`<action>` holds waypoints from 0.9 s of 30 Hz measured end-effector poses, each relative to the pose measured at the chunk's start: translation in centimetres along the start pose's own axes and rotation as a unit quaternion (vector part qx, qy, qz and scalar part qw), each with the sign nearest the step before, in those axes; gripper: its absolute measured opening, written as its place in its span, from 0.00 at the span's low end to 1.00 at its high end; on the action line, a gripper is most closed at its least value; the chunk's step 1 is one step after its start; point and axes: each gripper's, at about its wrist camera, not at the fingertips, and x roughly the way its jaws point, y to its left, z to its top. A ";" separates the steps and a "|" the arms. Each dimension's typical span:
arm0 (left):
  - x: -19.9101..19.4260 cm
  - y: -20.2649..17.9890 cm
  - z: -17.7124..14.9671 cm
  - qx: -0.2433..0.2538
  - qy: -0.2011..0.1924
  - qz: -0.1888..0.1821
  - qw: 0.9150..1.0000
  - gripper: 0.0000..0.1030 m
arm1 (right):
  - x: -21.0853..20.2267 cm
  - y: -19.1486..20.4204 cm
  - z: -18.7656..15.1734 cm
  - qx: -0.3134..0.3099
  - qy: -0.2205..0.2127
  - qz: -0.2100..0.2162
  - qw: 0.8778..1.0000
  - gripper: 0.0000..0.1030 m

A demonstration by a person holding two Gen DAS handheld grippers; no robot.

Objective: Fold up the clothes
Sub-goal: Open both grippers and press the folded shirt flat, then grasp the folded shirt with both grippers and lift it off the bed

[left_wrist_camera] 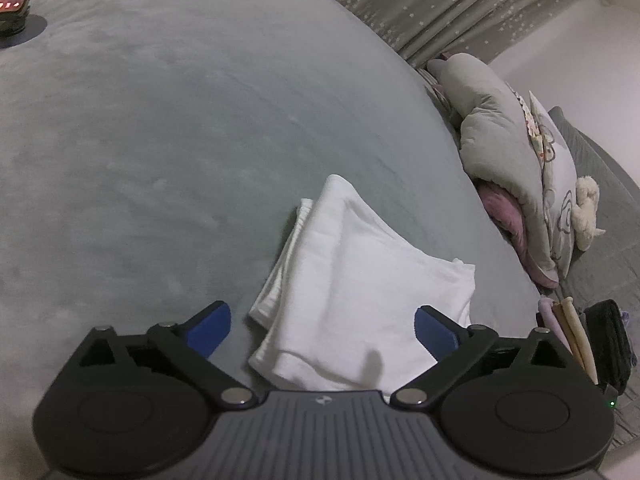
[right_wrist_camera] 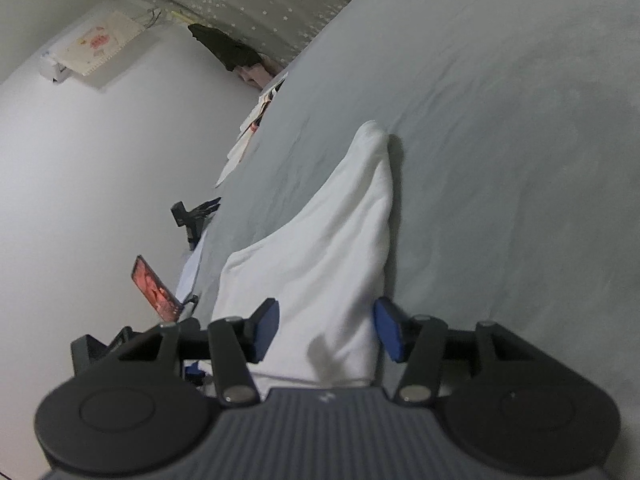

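Folded white garment [left_wrist_camera: 360, 280] flat on grey bed [left_wrist_camera: 160, 140], toward its pillow-side edge — lying just ahead of left claw [left_wrist_camera: 322, 330], spread wide, pads clear of cloth. Right claw [right_wrist_camera: 326, 330] half open over same garment [right_wrist_camera: 320, 248] — gripping nothing.

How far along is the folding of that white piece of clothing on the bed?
It looks nearly finished. The white garment lies on the grey bed cover as a compact stack of several layers. Nothing is in hand: the left gripper has its jaws wide apart over it, and the right gripper stands open around one end without pinching. What may remain is squaring the uneven edges, or one more fold.
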 end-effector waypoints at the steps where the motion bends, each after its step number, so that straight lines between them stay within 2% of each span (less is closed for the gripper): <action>1: 0.0 0.0 0.0 -0.002 0.002 -0.002 1.000 0.97 | 0.0 0.0 0.0 0.001 0.001 0.001 1.000 0.49; 7: 0.8 -0.5 -0.6 -0.008 0.033 -0.034 0.999 0.97 | 0.5 0.6 -0.7 0.005 0.011 0.009 1.000 0.49; 10: 1.2 -0.6 -0.5 -0.014 0.043 -0.034 0.998 0.97 | 0.7 0.6 -0.9 0.009 0.011 0.007 1.000 0.48; 12: 1.2 -0.4 -0.2 -0.025 0.047 -0.038 0.998 0.97 | 0.6 0.7 -0.8 0.008 0.013 0.003 1.000 0.45; 14: 1.1 -0.3 -0.1 -0.028 0.051 -0.040 0.998 0.97 | 0.1 0.5 -0.7 0.011 0.010 -0.010 1.000 0.36; 15: 1.0 -0.3 -0.2 -0.025 0.052 -0.040 0.998 0.97 | -0.3 0.4 -0.6 0.012 0.006 -0.017 1.000 0.36; 18: 1.2 -0.8 -0.5 -0.006 0.050 -0.029 0.998 0.97 | -1.2 0.1 -0.7 0.015 0.004 -0.028 0.999 0.36; 21: 1.6 -1.6 -0.7 0.009 0.049 -0.011 0.999 0.98 | -0.6 0.9 -0.9 -0.003 0.022 -0.033 0.999 0.45; 27: 2.3 -3.3 -1.4 0.046 0.042 0.025 0.998 0.98 | 1.3 2.3 -1.4 -0.024 0.024 -0.047 0.998 0.46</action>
